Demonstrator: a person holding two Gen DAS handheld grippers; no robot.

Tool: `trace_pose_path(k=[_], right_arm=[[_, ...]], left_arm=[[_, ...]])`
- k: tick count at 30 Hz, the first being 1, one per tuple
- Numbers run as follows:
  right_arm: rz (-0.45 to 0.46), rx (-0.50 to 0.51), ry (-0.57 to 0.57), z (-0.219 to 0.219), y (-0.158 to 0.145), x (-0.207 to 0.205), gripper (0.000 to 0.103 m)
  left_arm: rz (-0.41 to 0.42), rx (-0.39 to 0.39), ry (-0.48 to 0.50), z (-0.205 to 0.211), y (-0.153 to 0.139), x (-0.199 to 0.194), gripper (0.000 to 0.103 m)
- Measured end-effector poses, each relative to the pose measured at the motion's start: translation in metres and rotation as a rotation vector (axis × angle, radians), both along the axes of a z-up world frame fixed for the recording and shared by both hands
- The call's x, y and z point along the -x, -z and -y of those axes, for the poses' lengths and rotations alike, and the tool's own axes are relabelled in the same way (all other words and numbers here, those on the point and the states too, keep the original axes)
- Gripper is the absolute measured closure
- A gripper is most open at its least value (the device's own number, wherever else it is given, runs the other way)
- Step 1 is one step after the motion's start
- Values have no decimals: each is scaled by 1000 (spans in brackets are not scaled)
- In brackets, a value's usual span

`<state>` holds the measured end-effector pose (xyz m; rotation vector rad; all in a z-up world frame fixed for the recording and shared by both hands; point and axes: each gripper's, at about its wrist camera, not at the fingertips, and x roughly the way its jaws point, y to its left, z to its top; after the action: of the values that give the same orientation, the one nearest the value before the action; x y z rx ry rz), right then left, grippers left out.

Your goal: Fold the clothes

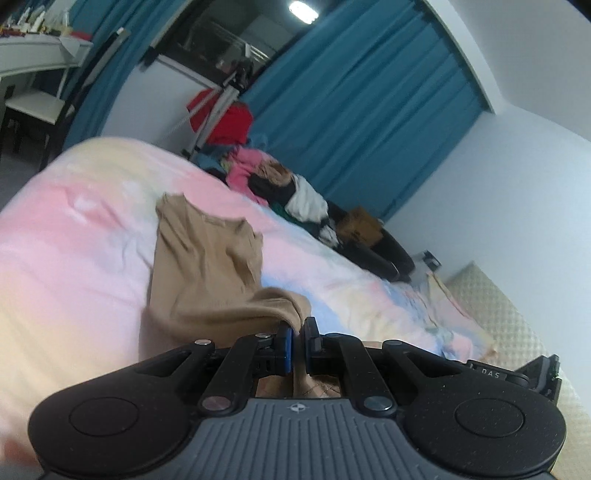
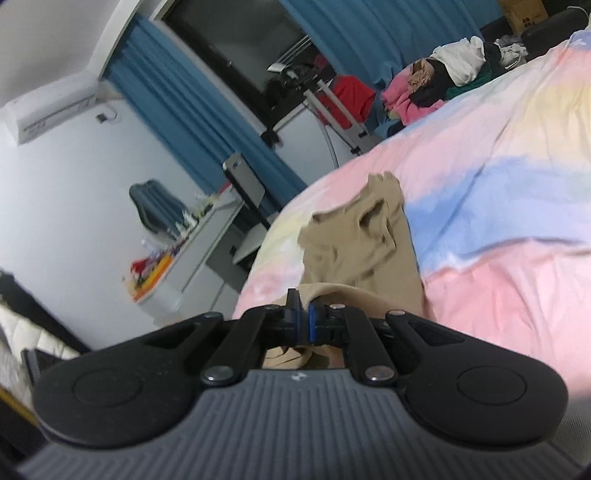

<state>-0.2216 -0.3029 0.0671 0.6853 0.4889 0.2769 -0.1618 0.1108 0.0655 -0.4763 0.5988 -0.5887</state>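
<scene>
The left gripper [image 1: 299, 326] and right gripper [image 2: 304, 306] each clamp an edge of the tan garment [image 1: 207, 258], which lies on the pastel bedsheet [image 1: 74, 240]. Legible writing: "DAS" on the left gripper body. A clothes pile [image 1: 280, 184] lies at the bed's far edge, well apart.

A tan knit garment [image 1: 207, 266] lies rumpled on the pastel bedspread [image 1: 74, 236], its near edge lifted.

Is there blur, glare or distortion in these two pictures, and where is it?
Left wrist view: the tan garment and bedsheet are smeared by motion blur, the ceiling lamp glares white, and the curtain bows from the fisheye. Right wrist view: the bedsheet and desk are soft, walls curve, while the right gripper stays sharp, as does the left gripper.
</scene>
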Motion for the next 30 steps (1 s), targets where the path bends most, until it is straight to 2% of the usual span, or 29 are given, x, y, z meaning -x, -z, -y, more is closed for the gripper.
trace_pose_path(k=[5,10,16,19,21,24,27,30], right_arm=[[22,51,61,0,-3,-75,95],[2,120,114,-2,12,-155,95],[-60,188,128,-6,65,-228,95],[-101,215,118,-11,97,-257,95],[-131,276,99,-18,118,-275,95],[-171,317,87,-23,137,-292,95],[-202,322,80,-23,150,-303,95],[-213,311,78,-21,154,-304,95]], left_arm=[[23,-81,-57,23,1,-74,96],[39,-166,-108,48,7,-152,96],[21,-297,-158,74,73,-232,96],[4,-369,-167,79,110,-261,96],[-31,-402,-170,83,131,-280,96],[-60,-456,-158,89,155,-300,95],[-69,-482,-144,94,171,-309,95],[-51,-506,-135,100,171,-308,93]])
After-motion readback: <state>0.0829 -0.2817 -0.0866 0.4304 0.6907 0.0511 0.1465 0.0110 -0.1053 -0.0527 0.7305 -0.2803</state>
